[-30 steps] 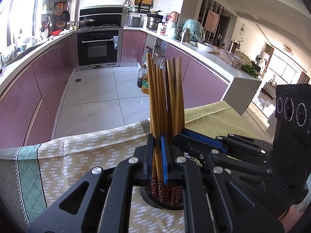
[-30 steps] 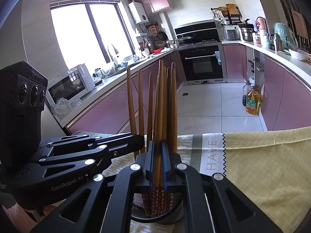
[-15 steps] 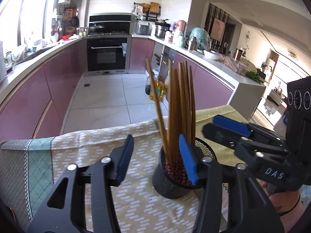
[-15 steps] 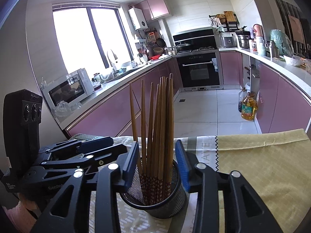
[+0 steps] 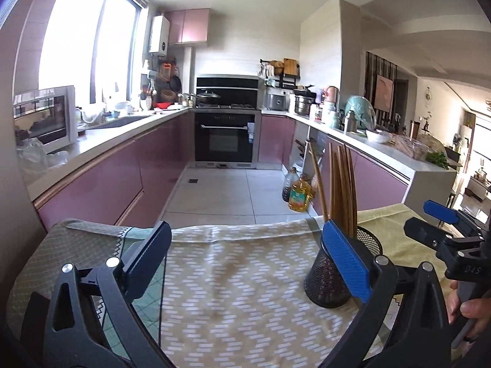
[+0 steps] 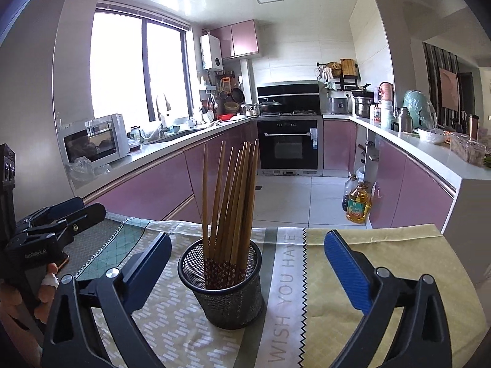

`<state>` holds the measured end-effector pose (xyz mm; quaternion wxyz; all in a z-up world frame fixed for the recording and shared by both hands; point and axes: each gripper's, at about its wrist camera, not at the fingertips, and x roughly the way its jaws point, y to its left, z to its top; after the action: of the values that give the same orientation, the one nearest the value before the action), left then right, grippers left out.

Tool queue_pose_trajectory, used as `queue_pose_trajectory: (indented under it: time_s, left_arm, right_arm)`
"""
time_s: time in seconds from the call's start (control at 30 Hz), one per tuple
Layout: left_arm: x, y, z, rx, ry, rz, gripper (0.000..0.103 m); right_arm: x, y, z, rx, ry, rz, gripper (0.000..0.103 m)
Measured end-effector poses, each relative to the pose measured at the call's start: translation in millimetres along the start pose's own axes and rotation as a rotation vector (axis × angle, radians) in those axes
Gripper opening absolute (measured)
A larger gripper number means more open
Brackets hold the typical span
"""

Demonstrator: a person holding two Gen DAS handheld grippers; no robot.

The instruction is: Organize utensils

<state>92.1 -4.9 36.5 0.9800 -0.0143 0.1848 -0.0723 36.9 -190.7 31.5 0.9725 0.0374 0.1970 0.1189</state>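
Left gripper [image 5: 245, 256] was spread wide with nothing between its fingers, sitting over the patterned tablecloth [image 5: 233, 279]; in the right wrist view it showed at the far left edge [image 6: 79, 211], held by a hand [image 6: 27, 294], well left of the holder. Tablecloth had a teal diamond panel on the left, beige dash pattern in the middle, plain yellow-green on the right with "WISH YOU HAVE" lettering [image 6: 284, 300] visible in the right wrist view. Black mesh holder [image 6: 228, 291] stood upright on the cloth, near-centre in the right wrist view, between the right gripper's two fingers but touching neither. Wooden chopsticks [image 6: 231, 202] stood bundled in the holder, patterned red ends down, tops fanned a little. In the left wrist view the holder [image 5: 322, 276] sat right of centre, partly hidden behind the left gripper's blue right pad [image 5: 346, 263]. Right gripper [image 6: 247, 259] was released, fingers wide apart, empty; it also showed at the right edge of the left wrist view [image 5: 442, 227], with a hand [image 5: 469, 306] behind it. Far background: purple cabinets [image 6: 147, 187], microwave [image 6: 95, 141] at left, black oven [image 6: 288, 147] centre, oil bottle [image 6: 357, 204] on the floor at right.
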Motion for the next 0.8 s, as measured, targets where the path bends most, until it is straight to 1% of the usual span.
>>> queue_pose_trajectory:
  time_s: [0.13, 0.33, 0.5, 0.7, 0.8]
  left_arm:
    - [-20.1, 11.0, -4.6, -0.013, -0.054, 0.058, 0.097]
    - [-40.0, 16.8, -9.5, -0.017, -0.105, 0.111, 0.097]
    - [-49.0, 22.5, -12.5, -0.041, -0.12, 0.124, 0.097]
    - [-56.1, 19.1, -15.9, -0.024, -0.14, 0.144, 0.097]
    - [-59.0, 17.8, -16.7, -0.015, -0.147, 0.142, 0.097]
  right_arm:
    - [-9.2, 4.0, -7.6, -0.006, -0.024, -0.015, 0.096]
    - [-23.1, 11.0, -13.2, -0.032, -0.06, -0.038, 0.096]
    - [-33.0, 12.5, -14.7, -0.043, -0.095, -0.053, 0.096]
    - [-37.8, 16.1, -17.0, -0.045, -0.108, -0.054, 0.096]
    - [-40.2, 16.5, -16.5, -0.042, -0.119, -0.052, 0.097]
